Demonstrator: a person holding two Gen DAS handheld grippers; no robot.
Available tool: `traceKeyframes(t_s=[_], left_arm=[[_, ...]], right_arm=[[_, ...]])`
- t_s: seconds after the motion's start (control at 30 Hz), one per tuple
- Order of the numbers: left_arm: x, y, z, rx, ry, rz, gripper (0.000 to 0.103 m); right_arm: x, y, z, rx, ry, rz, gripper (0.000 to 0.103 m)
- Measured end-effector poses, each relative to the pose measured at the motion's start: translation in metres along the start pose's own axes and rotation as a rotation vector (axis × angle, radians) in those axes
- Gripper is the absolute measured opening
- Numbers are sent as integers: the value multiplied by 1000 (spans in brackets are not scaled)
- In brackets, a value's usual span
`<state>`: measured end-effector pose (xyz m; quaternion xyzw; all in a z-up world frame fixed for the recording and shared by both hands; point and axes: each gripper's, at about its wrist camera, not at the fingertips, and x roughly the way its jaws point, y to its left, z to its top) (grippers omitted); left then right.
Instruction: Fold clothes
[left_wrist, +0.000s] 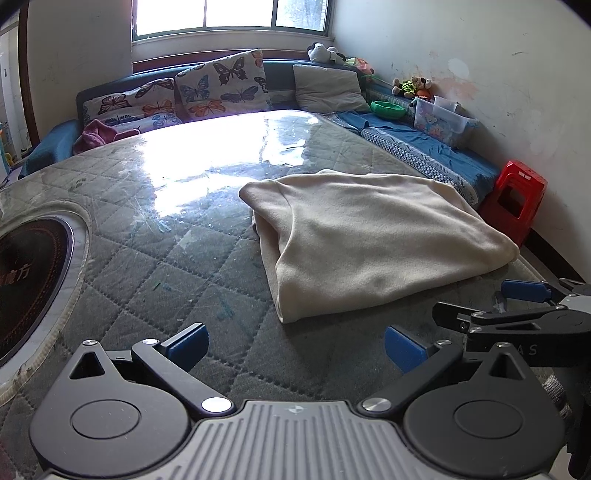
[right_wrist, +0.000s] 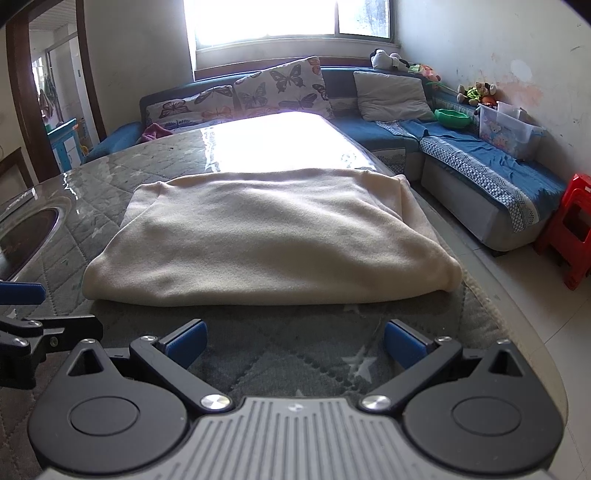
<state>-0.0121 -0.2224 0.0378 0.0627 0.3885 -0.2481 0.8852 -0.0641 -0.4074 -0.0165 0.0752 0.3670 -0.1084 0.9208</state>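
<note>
Both grippers hang above the near edge of the table, each with its blue-padded fingers spread wide and nothing between them. From its own camera the left gripper (left_wrist: 295, 345) sits left of the cream garment (left_wrist: 373, 236), over bare quilted cover; the right gripper (right_wrist: 295, 343) faces the garment's near folded edge squarely, just short of it and not touching.

That garment lies folded into a thick rectangle toward the right side of the table (left_wrist: 155, 258), its right edge close to the table's right rim. What kind of garment it is cannot be told: no collar or sleeve shows clearly, only a lower layer peeking out at the far left corner.

Each camera catches only part of the other tool at its frame edge, cut off. A dark round inset (left_wrist: 26, 280) at the table's left side is likewise cropped, its lettering partly readable at best. Window glare whitens the far half of the glossy tabletop, washing out the pattern there. Beyond stand a blue sofa (right_wrist: 480, 162) and a red stool (right_wrist: 569, 229).
</note>
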Motion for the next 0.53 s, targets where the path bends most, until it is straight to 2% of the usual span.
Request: traceKeyframes(t_s=[0.53], left_arm=[[2,1,6,-6,-17,13,103]], right_arm=[[3,-2,3,4,-4,3,103]])
